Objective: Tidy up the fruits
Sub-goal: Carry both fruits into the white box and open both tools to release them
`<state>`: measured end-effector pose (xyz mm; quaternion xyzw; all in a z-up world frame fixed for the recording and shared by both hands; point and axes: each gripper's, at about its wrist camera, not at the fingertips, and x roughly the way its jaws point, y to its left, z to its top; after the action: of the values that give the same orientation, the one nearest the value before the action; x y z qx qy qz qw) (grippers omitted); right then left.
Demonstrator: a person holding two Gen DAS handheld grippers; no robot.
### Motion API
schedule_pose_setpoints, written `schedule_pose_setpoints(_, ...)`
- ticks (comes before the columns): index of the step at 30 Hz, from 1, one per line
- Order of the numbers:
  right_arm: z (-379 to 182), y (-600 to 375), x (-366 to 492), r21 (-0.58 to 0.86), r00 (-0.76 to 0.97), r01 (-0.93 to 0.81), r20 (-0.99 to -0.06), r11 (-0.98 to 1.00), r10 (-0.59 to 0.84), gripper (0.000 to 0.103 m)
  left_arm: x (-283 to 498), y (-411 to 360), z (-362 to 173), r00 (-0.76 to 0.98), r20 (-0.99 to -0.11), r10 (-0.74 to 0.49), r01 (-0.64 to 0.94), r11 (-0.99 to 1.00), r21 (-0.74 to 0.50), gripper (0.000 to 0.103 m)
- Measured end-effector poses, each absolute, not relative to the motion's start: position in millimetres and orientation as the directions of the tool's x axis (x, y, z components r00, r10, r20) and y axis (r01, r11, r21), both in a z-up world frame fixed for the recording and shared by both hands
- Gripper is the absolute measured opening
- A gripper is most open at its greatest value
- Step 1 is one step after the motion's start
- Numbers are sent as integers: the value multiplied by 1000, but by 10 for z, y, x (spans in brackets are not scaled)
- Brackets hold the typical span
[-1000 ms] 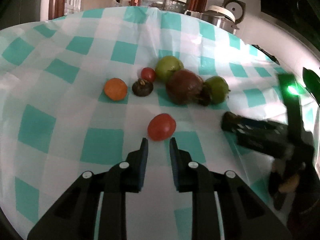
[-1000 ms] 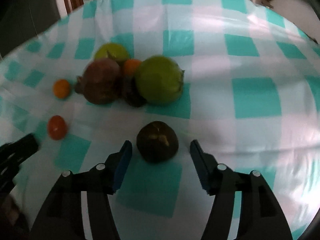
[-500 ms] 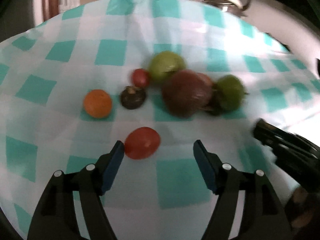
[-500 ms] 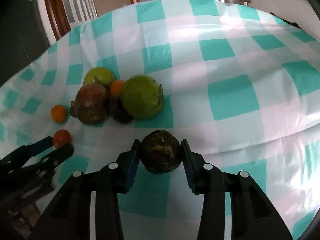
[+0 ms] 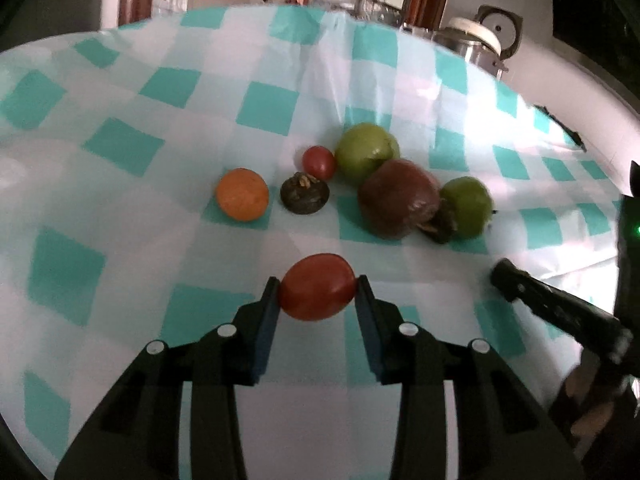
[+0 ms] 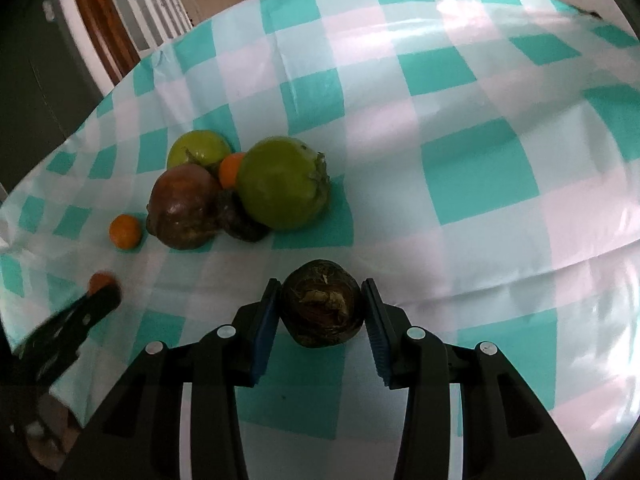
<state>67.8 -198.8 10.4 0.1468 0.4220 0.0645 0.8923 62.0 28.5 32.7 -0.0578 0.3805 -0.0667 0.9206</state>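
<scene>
On the teal-checked cloth (image 5: 120,144) my left gripper (image 5: 317,280) is shut on a red tomato (image 5: 316,290), both pads against its sides. Beyond it lie an orange fruit (image 5: 242,194), a small dark fruit (image 5: 305,198), a small red tomato (image 5: 318,162), two green fruits (image 5: 366,152) and a large brown-red fruit (image 5: 398,204). In the right wrist view my right gripper (image 6: 320,282) is shut on a dark brown round fruit (image 6: 322,308). The fruit pile (image 6: 284,188) sits ahead and to its left. The left gripper's fingers (image 6: 92,304) show at the left edge.
A metal pot with a lid (image 5: 472,46) stands past the table's far edge. The right gripper's finger (image 5: 552,308) reaches in at the lower right of the left wrist view. Wooden door frames (image 6: 100,20) rise behind the table's left edge.
My left gripper, shut and empty just short of the red tomato, opened, moved forward and closed on it. My right gripper closed from wide open onto the dark brown fruit.
</scene>
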Motion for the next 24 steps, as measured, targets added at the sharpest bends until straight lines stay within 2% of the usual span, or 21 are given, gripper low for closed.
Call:
schedule_pose_setpoints(4,116,-1997,650,329,644,4,-723,944,250,41,160,374,459,739,-660,-136,37,986,-163,38)
schedule_pose_setpoints(7,181,-1810,542,256,633,-36,-742,966,220,41,-292,478,513,755,-645,-118,21,987,-156,39)
schedule_pose_setpoints(9,241,-1640,352,284,617,-80,-739,955,271,41,-556,576,523,763,-637,-109,19,989,-147,39)
schedule_pose_setpoints(13,512,-1022,-326,271,621,-277,-681,922,387,41,-1247,914,519,775,-629,-69,-12,992,-125,39)
schedule_pose_setpoints(19,776,-27,-1470,197,552,-547,-645,813,528,41,-2377,1564,483,787,-617,4,-100,988,-120,39)
schedule_pose_setpoints(24,780,736,-2277,113,437,-739,-670,665,600,41,-3101,2142,300,764,-640,84,-206,971,-118,39)
